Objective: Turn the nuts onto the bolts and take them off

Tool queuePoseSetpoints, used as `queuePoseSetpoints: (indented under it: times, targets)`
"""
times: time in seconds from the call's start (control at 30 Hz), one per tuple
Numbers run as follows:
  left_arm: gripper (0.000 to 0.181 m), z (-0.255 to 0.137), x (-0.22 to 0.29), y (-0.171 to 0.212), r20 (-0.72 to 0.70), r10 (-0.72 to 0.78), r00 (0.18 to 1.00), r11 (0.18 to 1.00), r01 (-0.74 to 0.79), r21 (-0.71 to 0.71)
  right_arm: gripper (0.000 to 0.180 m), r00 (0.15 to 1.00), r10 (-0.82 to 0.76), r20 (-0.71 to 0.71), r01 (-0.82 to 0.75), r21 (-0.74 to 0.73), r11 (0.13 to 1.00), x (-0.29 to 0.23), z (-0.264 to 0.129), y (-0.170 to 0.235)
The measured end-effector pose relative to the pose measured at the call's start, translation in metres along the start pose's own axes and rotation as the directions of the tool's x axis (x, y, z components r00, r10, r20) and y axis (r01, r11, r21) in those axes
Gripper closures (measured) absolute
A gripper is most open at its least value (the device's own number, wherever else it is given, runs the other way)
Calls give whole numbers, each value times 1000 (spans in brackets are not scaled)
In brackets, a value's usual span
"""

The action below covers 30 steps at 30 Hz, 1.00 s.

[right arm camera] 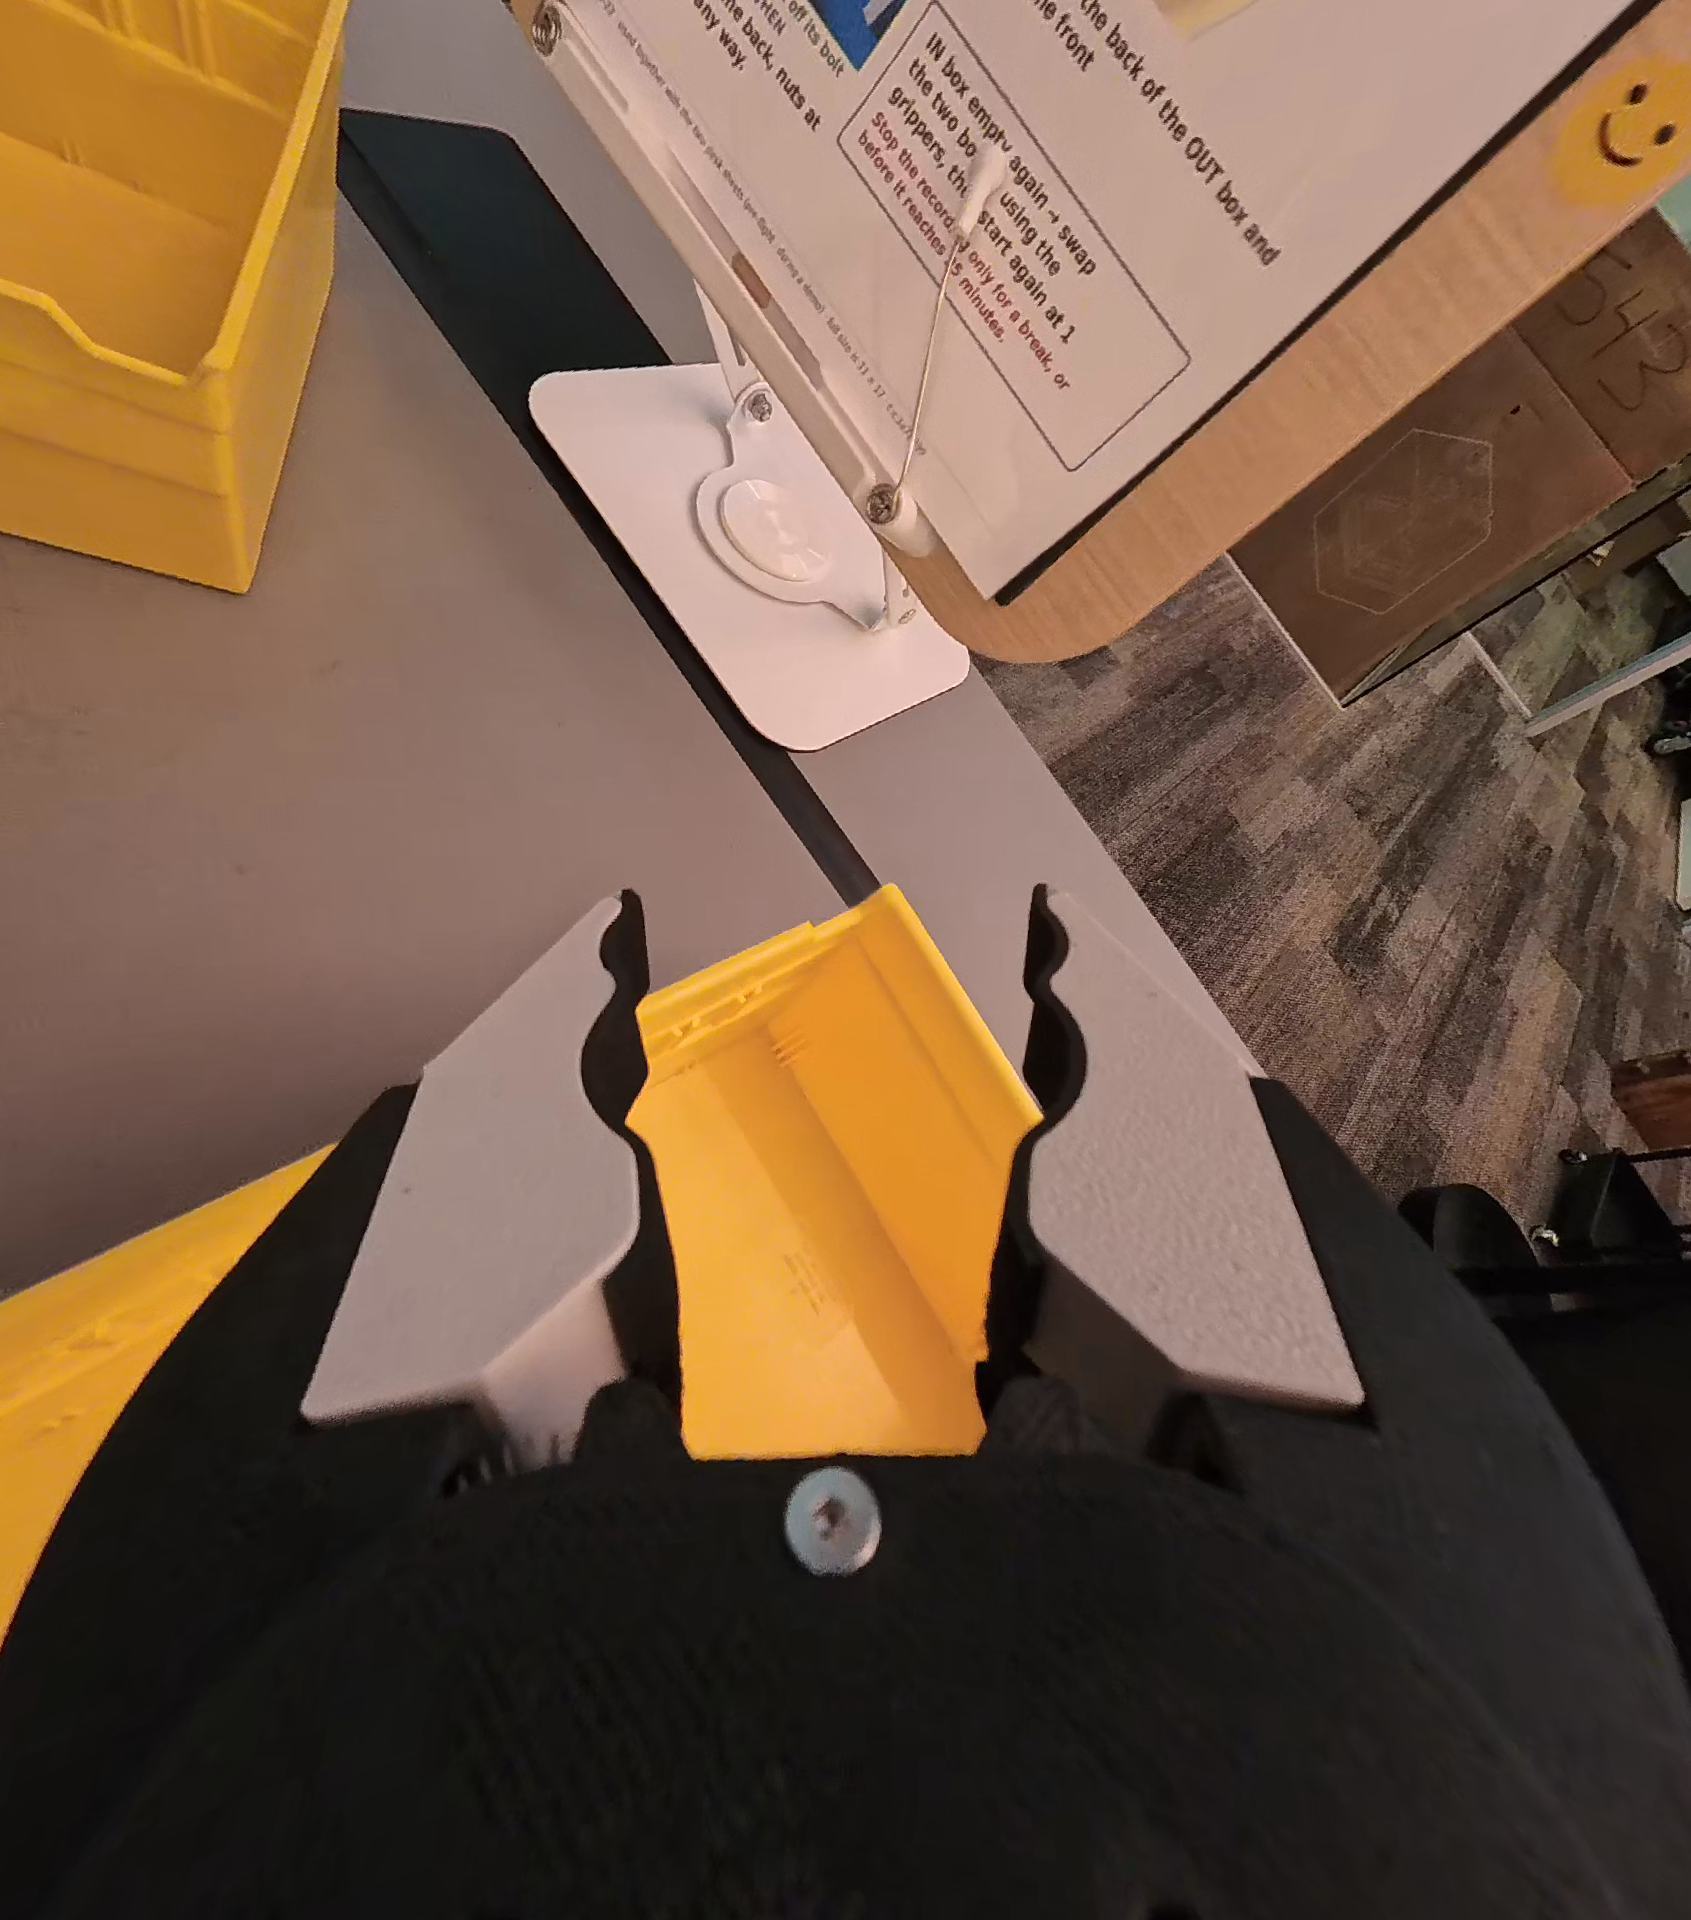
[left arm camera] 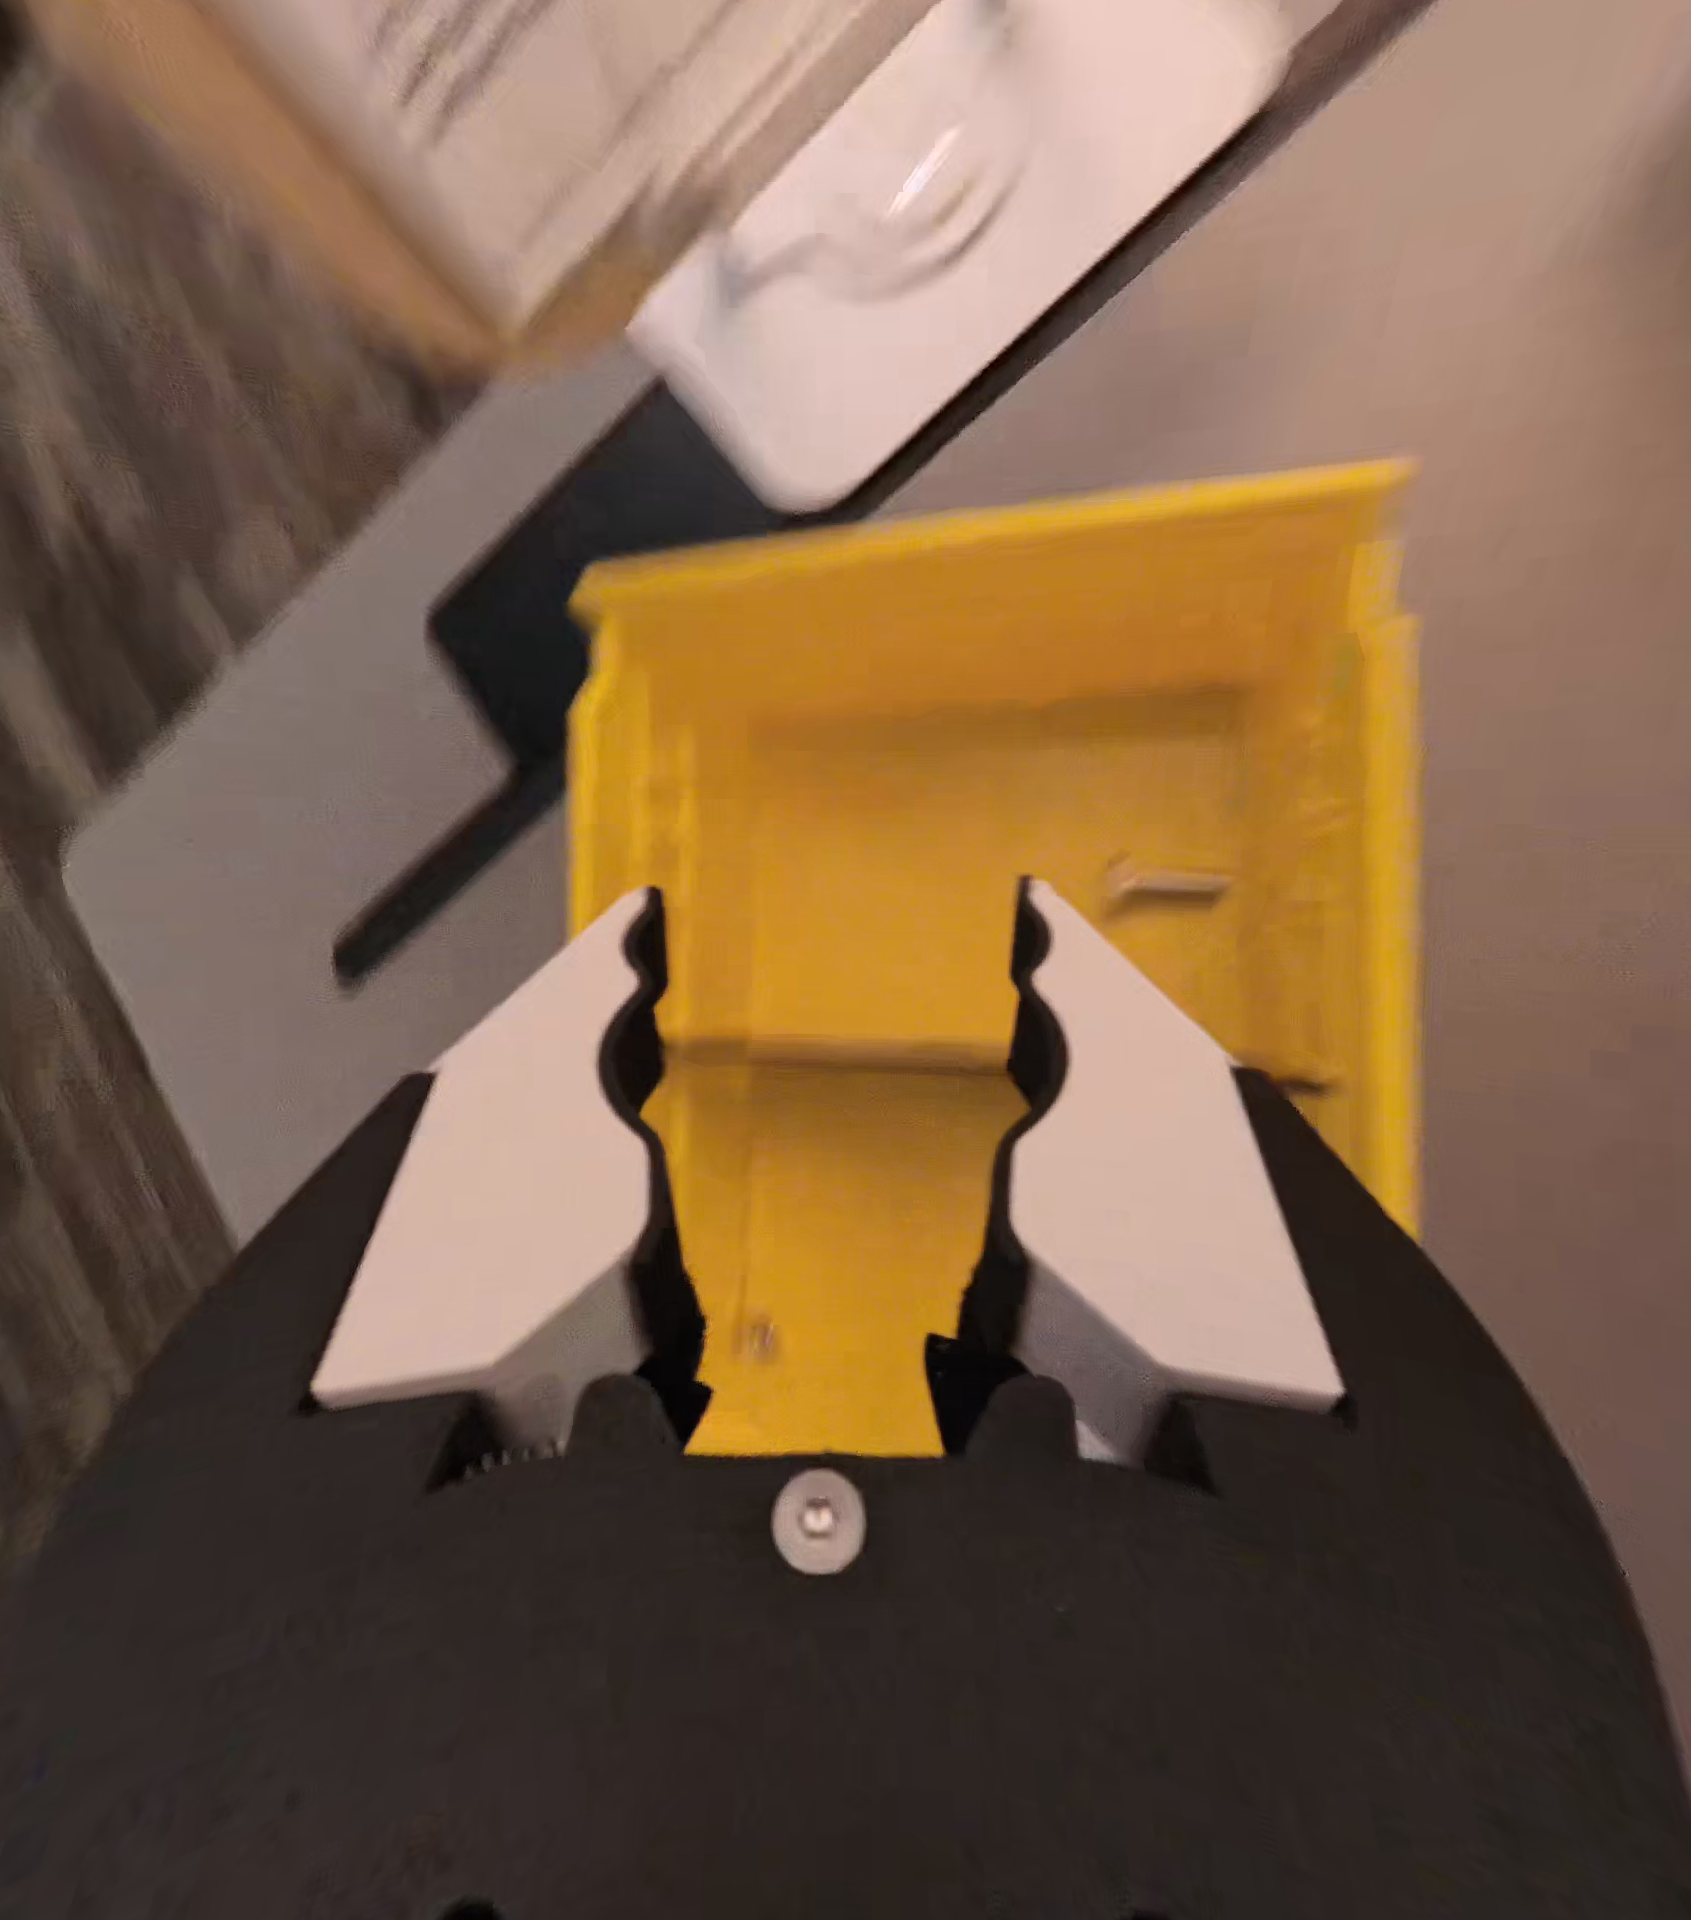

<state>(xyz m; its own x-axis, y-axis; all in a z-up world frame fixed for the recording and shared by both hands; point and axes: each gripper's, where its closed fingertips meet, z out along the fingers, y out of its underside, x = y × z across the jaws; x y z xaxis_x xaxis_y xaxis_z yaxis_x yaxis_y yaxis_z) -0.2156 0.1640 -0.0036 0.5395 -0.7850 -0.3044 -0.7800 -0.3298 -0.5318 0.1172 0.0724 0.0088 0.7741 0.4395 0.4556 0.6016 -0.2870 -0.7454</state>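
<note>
While both grippers are gaping with nothing between their fingers, the left gripper is hovering over a yellow box where a bolt is lying just right of its fingertips; the right gripper is hanging above another yellow bin.

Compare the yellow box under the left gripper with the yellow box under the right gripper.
The left gripper looks straight into its yellow box, which looks square-on but motion-blurred; a small bolt-like piece seems to lie inside. The right gripper sees its yellow box at an angle and sharp, with nothing visible inside. Both are yellow, open-topped, on the grey table.
</note>
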Motion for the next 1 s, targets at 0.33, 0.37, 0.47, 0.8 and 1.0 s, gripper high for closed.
queuePoseSetpoints:
  times: [0.33, 0.37, 0.47, 0.8, 1.0]
  targets:
    - [130, 35, -78, 129, -104, -431, 896, 865, 377, -332, 106, 1000, -8, 2, 8, -25, 1000, -2, 4, 4]
    - [129, 39, -75, 133, -114, -427, 897, 858, 362, -364, 106, 1000, -8, 2, 8, -26, 1000, -2, 3, 4]
    - [157, 50, -74, 141, -86, -409, 909, 841, 338, -423, 106, 1000, -8, 3, 9, -28, 1000, -2, 3, 5]
    - [165, 46, -86, 164, -62, -666, 744, 677, 567, -468, 106, 1000, -16, -3, 16, -53, 998, -1, 4, 10]
    - [178, 20, -112, 214, 122, -705, 698, 571, 662, -486, 106, 1000, -20, -6, 19, -62, 998, 0, 4, 11]
